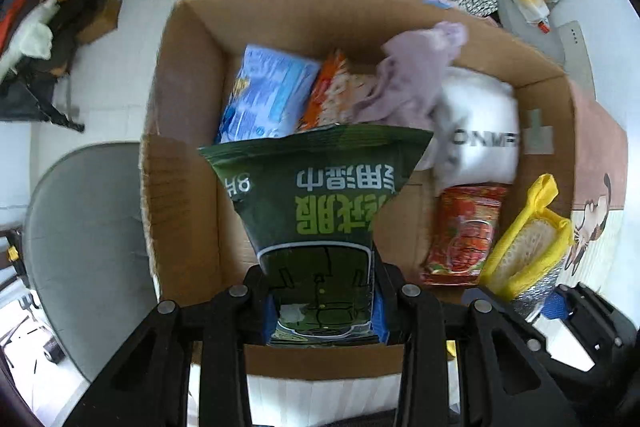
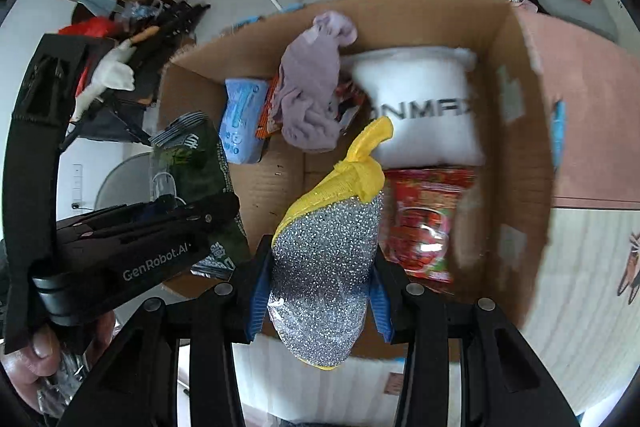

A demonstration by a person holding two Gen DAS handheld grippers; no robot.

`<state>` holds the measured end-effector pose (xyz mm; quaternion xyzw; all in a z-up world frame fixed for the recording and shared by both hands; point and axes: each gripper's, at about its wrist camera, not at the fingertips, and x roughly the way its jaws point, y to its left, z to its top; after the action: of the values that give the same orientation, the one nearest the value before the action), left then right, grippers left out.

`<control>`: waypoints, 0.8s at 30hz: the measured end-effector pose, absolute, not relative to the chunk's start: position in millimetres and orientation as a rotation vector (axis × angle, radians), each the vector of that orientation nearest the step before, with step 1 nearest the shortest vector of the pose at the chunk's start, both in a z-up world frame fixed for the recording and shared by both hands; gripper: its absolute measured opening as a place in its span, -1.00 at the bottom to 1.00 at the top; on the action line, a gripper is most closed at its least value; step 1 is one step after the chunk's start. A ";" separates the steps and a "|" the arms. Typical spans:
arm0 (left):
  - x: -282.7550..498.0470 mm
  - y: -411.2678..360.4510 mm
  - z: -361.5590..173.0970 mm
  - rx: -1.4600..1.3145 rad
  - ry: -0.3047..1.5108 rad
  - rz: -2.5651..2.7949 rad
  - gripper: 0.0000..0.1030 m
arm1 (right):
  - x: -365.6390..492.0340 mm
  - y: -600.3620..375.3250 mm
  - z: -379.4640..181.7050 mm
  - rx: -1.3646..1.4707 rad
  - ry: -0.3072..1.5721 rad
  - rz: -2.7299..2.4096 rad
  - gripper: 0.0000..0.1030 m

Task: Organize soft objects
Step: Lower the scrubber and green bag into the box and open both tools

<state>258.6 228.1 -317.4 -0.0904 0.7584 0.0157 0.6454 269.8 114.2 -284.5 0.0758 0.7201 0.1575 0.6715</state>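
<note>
Your left gripper, jaws clenched on the green wipes pack over the cardboard box; your right gripper, jaws clenched on the silver-and-yellow scrub sponge above the same box; only the right view shows "GenRobot.AI" lettering, the left view a grey chair.

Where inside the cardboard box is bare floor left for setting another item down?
Bare cardboard floor shows near the box's left wall, bordered by the blue packet, the lilac cloth and the red snack bag. The far and right side is crowded by the white pillow and packets.
</note>
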 end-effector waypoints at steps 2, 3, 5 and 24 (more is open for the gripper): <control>260.1 231.4 -329.9 -0.206 1.760 0.026 -0.37 | 269.5 126.9 -298.9 0.173 1.646 0.349 -0.12; 261.1 231.7 -335.1 -0.203 1.774 0.019 -0.37 | 271.0 130.9 -305.1 0.172 1.652 0.346 -0.12; 263.2 231.9 -344.8 -0.198 1.796 0.010 -0.37 | 271.2 141.6 -314.6 0.169 1.664 0.341 -0.12; 255.4 244.5 -351.8 -0.228 1.834 -0.008 0.79 | 277.4 152.5 -348.6 0.061 1.728 0.301 0.92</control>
<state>255.4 244.5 -351.8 -0.0985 0.7918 -0.0033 0.6028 277.4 152.5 -348.6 0.0267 0.7573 0.1318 0.6391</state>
